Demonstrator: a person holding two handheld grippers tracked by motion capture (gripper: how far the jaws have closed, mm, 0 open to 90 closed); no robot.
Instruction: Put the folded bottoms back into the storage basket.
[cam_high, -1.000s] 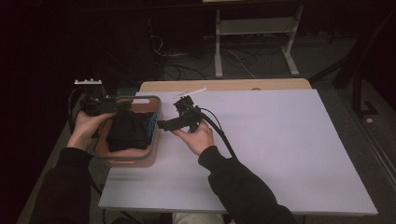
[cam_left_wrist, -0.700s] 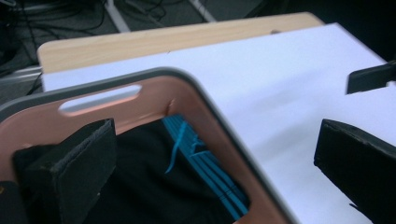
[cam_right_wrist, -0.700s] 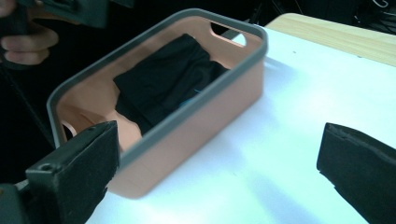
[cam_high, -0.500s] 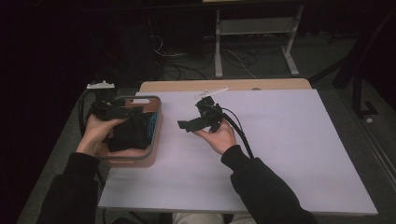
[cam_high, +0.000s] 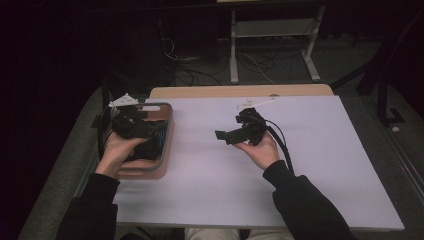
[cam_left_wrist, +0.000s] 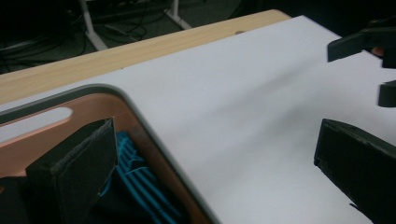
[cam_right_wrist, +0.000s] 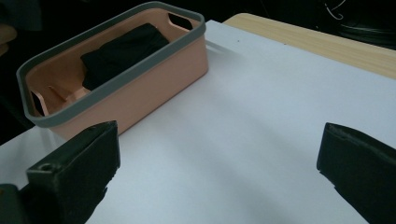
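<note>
A dark folded cloth (cam_right_wrist: 122, 52) with turquoise stripes (cam_left_wrist: 140, 184) is seen lying inside the pink bin (cam_right_wrist: 154, 91), which stands at the left edge of the white table (cam_high: 310, 165). The left gripper (cam_high: 131, 125) is held over the bin, jaws spread wide and empty; one jaw hangs above the cloth inside the bin, the other over bare table beyond the rim. The right gripper (cam_high: 235, 134) is held near mid-table, well apart from the bin, jaws spread wide, nothing between them.

bin (cam_right_wrist: 140, 88): smooth matt plastic | garment (cam_right_wrist: 122, 53): probably soft cloth | tabletop (cam_right_wrist: 261, 116): matt white
</note>
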